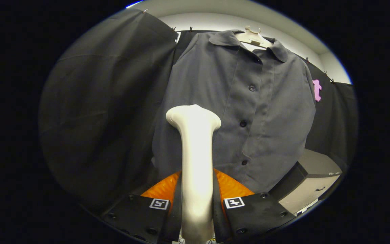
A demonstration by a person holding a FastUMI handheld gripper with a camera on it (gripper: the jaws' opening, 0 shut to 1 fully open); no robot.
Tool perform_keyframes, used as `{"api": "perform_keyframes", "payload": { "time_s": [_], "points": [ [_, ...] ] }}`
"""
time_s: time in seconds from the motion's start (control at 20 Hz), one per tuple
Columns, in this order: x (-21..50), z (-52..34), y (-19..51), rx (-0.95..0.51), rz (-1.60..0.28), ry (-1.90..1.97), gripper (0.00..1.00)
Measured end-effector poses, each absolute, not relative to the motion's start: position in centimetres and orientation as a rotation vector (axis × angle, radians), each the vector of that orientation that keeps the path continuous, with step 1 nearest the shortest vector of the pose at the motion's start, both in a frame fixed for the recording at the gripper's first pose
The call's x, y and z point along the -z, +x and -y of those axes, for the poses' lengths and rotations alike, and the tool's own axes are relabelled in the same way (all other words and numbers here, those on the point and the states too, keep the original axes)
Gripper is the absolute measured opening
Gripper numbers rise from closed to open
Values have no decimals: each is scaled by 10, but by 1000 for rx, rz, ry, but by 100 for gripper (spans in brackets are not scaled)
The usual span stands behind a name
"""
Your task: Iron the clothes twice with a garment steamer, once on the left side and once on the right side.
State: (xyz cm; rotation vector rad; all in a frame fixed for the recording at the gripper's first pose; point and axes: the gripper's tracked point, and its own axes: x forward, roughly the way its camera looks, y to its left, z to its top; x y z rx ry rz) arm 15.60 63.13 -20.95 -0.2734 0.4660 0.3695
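A grey button-up shirt [249, 115] hangs on a cream hanger [253, 36] against the booth's black wall. My gripper [196, 200] is shut on the white garment steamer [195, 149], whose handle stands upright between the two black fingers [141, 210]. The steamer's flared head sits in front of the shirt's left half, at about chest height, left of the row of buttons [243, 123]. I cannot tell whether the head touches the cloth. The shirt's lower hem is hidden behind the steamer and the orange parts of the gripper.
A low cabinet [311, 184] with a light drawer front and a dark side stands below and to the right of the shirt. Black cloth [103, 112] drapes the wall left of the shirt.
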Motion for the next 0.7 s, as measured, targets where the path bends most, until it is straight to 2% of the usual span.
{"api": "perform_keyframes", "payload": {
  "time_s": [0.7],
  "points": [
    [302, -626, 104, -409, -635, -302, 45]
  ]
}}
